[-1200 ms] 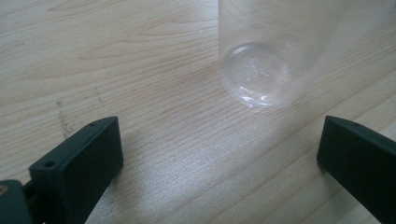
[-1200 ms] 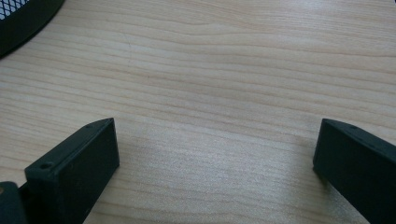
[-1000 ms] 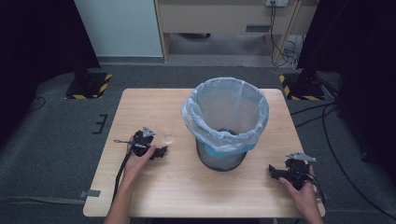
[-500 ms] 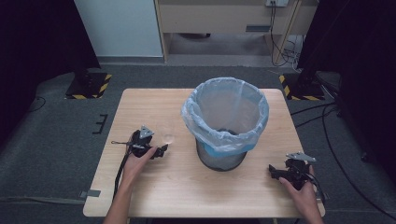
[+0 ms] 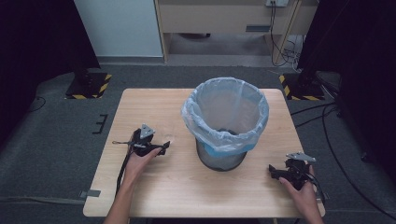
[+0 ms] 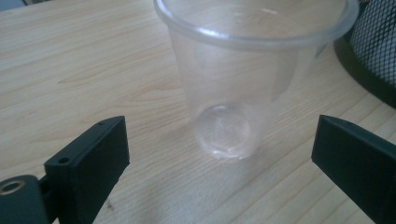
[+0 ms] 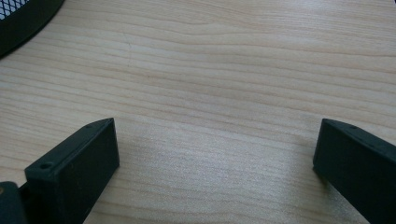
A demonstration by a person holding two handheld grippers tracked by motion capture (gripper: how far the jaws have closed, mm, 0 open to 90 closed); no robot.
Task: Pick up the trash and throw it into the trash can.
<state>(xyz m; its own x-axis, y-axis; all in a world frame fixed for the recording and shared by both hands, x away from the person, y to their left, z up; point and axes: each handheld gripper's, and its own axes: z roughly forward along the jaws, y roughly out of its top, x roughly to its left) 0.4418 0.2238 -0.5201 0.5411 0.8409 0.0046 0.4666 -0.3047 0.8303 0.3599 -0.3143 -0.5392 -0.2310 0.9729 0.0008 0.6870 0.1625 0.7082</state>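
We have the left gripper [image 6: 219,154] spread wide on the table [image 5: 154,100], toward its left edge, with its jaws released and standing either side of a clear plastic cup [image 6: 243,79] without touching it. The cup stands upright on the wood just left of the mesh bin [image 5: 219,158], whose pale blue liner [image 5: 226,114] folds over the rim. The step in hand looks like taking hold of the cup, so we should push a little farther forward until the wall sits squarely between the jaws, then close gently at mid-height: thin plastic like this will likely buckle or pop out if squeezed hard or caught near the rim. Our right gripper [image 7: 215,163] rests near the right front corner, also released, with bare wood between its jaws. In the high view the cup is barely a faint glint, and we cannot tell what lies inside the bin; the cup's far rim is cut off in the left gripper view.
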